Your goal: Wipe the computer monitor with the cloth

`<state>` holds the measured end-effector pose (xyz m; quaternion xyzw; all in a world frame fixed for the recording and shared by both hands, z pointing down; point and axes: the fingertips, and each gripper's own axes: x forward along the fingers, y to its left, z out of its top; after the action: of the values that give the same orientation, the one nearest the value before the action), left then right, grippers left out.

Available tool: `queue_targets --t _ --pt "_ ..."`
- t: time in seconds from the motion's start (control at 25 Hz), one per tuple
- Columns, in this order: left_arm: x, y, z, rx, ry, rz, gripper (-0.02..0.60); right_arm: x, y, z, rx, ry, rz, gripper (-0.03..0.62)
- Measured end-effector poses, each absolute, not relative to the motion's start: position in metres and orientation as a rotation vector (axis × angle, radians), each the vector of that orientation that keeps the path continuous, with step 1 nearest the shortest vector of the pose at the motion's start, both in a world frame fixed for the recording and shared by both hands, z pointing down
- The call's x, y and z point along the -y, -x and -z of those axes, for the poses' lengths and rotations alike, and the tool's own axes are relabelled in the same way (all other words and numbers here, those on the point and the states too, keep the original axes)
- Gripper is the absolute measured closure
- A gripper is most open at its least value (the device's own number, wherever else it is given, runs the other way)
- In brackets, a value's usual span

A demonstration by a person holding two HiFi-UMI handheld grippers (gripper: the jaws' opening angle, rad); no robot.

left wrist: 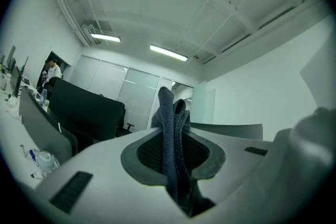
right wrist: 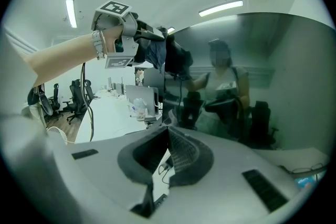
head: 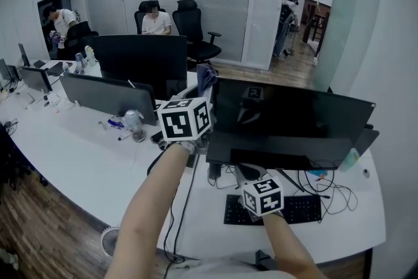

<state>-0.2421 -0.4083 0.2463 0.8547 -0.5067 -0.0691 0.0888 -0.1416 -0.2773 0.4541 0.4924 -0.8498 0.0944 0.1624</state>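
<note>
Beside the monitor's (head: 294,121) upper left corner, the left gripper (left wrist: 173,136) pinches the cloth (head: 207,78) (right gripper (right wrist: 167,131) closed, empty).

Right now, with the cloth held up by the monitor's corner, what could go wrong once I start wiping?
1. Only a narrow fold of the cloth stands out past the left gripper, so its hard jaws might scrape the monitor.
2. The right gripper is shut and empty, low by the keyboard, so nothing steadies the monitor. A firm press could push it back.
</note>
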Motion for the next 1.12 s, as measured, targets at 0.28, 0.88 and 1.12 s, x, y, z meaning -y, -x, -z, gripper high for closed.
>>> queue_targets --t 0.28,0.88,1.12 --pt "0.402 0.235 -0.216 1.481 -2.606 0.285 0.518 0.277 0.141 -0.456 2.422 -1.401 -0.267 0.588" --pt "0.351 0.235 -0.157 1.451 -2.747 0.515 0.518 0.275 0.133 -0.441 2.429 -1.486 -0.149 0.588" --pt "0.344 0.244 -0.18 1.474 -2.702 0.586 0.518 0.272 0.132 -0.433 2.474 -1.534 -0.128 0.588"
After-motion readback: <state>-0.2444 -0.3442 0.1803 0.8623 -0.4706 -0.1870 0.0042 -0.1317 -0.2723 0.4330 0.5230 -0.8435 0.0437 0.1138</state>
